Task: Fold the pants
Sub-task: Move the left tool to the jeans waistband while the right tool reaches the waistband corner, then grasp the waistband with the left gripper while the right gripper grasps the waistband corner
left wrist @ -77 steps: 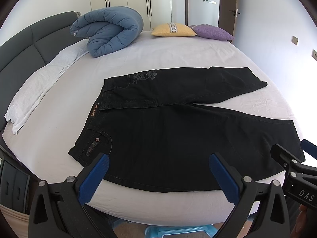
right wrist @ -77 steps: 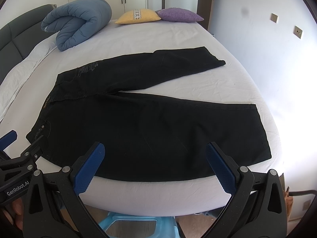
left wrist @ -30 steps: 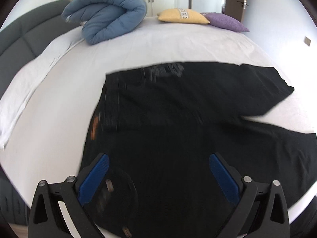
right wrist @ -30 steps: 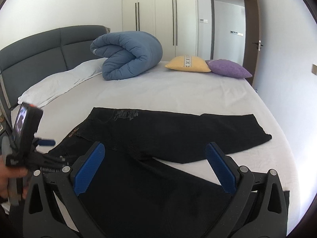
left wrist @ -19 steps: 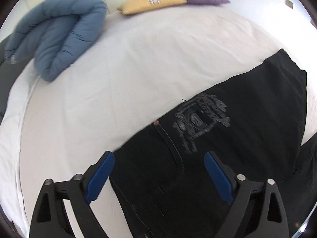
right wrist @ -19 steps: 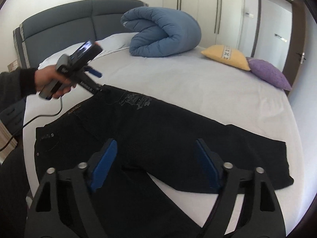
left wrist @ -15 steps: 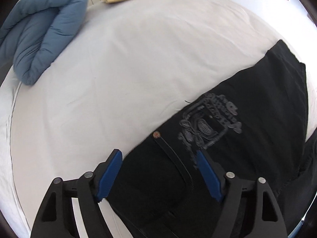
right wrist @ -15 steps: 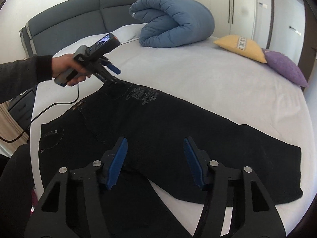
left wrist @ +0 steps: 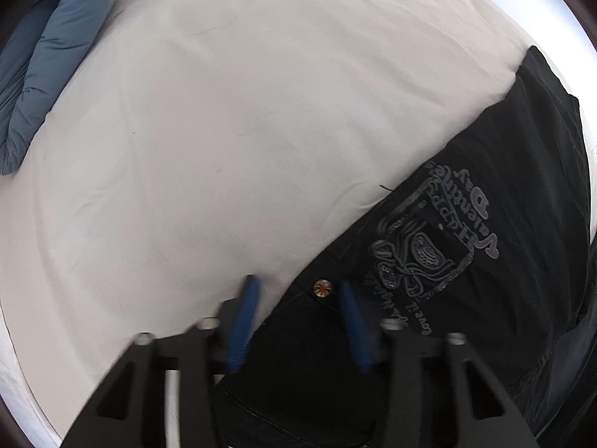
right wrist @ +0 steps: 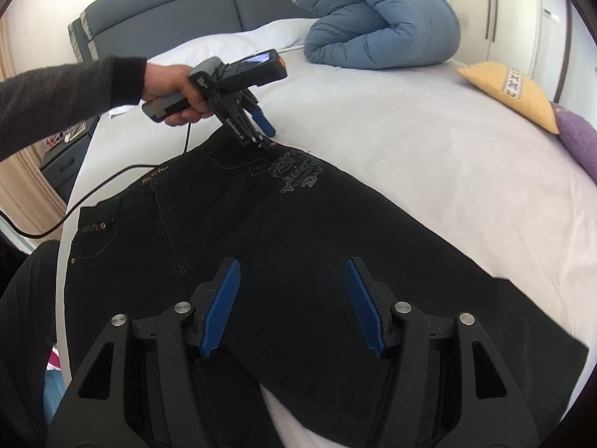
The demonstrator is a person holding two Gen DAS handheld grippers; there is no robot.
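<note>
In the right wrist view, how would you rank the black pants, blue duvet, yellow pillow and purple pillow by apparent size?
1. Black pants.
2. Blue duvet.
3. Yellow pillow.
4. Purple pillow, though the frame edge crops it, so its rank against the yellow one is unsure.

A rolled blue duvet (right wrist: 380,18) lies at the head of the white-sheeted bed (right wrist: 429,142), near the grey padded headboard (right wrist: 179,11). A yellow cushion (right wrist: 511,93) touches a purple cushion (right wrist: 578,138). White wardrobe doors (right wrist: 496,7) stand behind.
</note>
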